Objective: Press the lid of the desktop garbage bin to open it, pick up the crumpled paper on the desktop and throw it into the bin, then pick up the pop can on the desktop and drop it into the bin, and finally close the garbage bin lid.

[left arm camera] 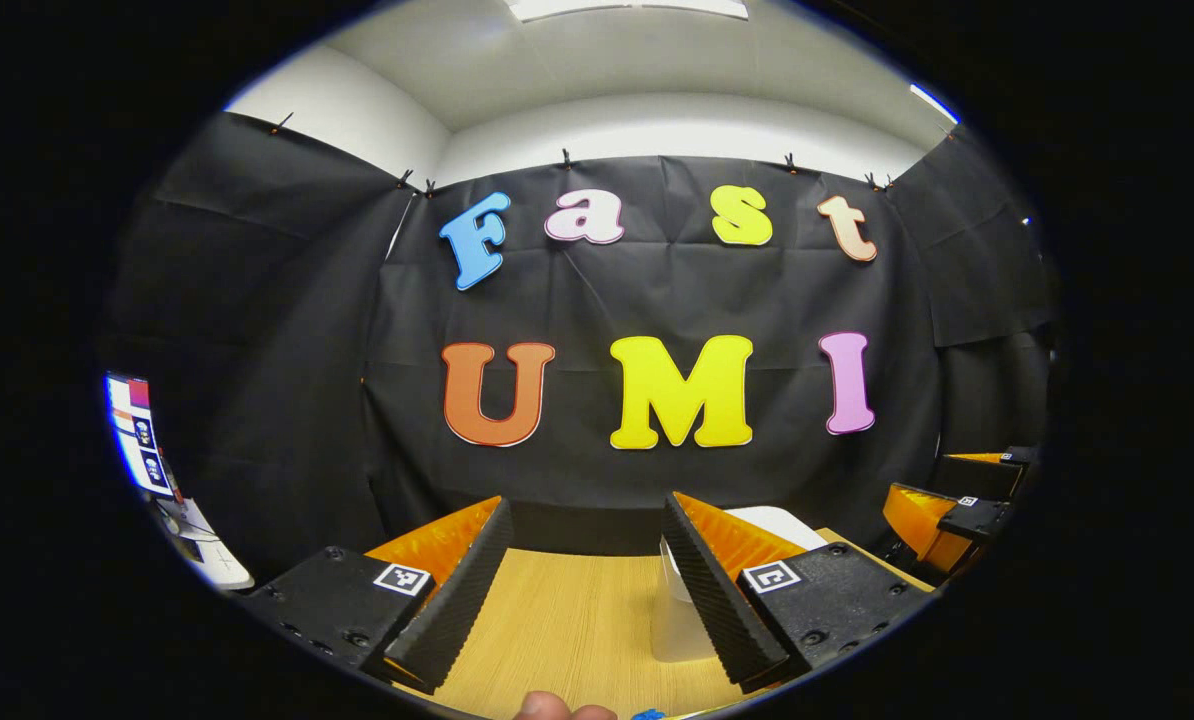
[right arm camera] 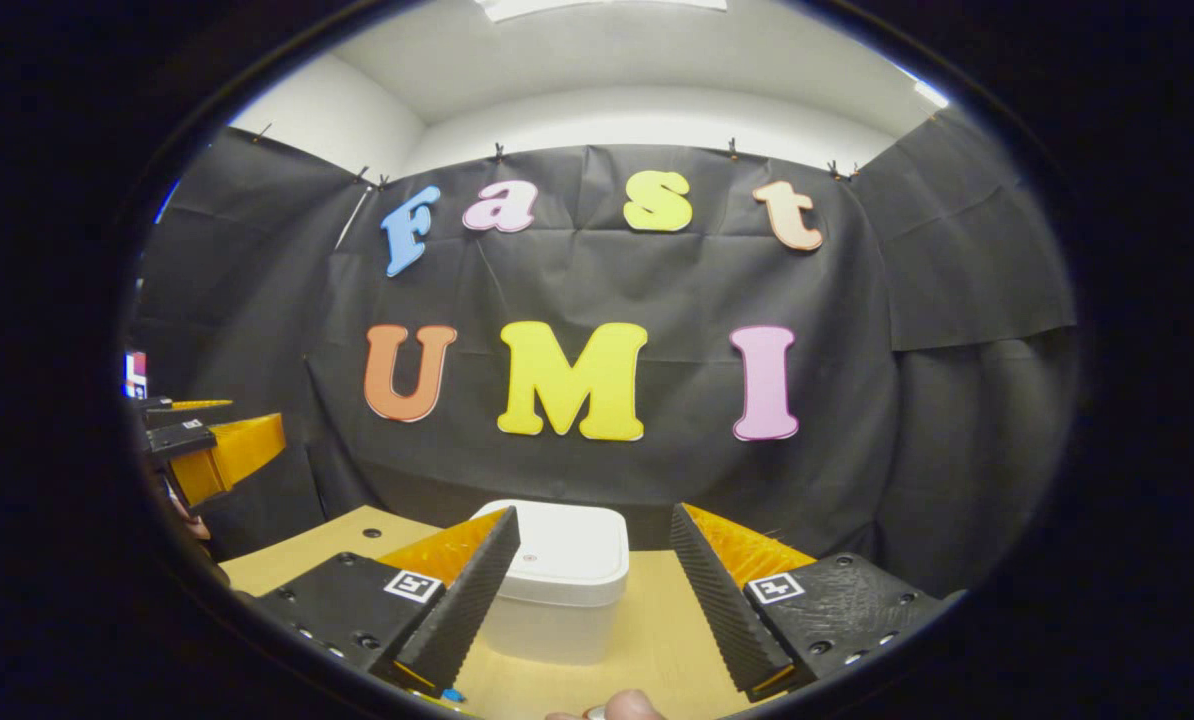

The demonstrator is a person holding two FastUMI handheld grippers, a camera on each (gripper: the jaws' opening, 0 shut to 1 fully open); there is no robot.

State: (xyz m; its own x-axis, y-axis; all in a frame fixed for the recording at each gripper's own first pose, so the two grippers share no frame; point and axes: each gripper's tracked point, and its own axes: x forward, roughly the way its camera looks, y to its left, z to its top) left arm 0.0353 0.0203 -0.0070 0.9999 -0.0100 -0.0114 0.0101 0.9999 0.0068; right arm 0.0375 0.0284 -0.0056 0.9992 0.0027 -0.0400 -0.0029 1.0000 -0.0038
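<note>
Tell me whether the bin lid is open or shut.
Shut. In the right gripper view the bin stands upright on the table, its lid lying flat and flush on the rim, with no gap showing.

Both the left gripper (left arm camera: 579, 590) and the right gripper (right arm camera: 592, 590) are held level, jaws spread wide, nothing gripped between them.

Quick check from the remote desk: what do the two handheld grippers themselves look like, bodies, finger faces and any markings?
Both match: the left gripper and right gripper each have two wedge-shaped fingers with ribbed inner faces, orange outer shells, black bolted base blocks, and a square black-and-white marker tag on each block.
</note>
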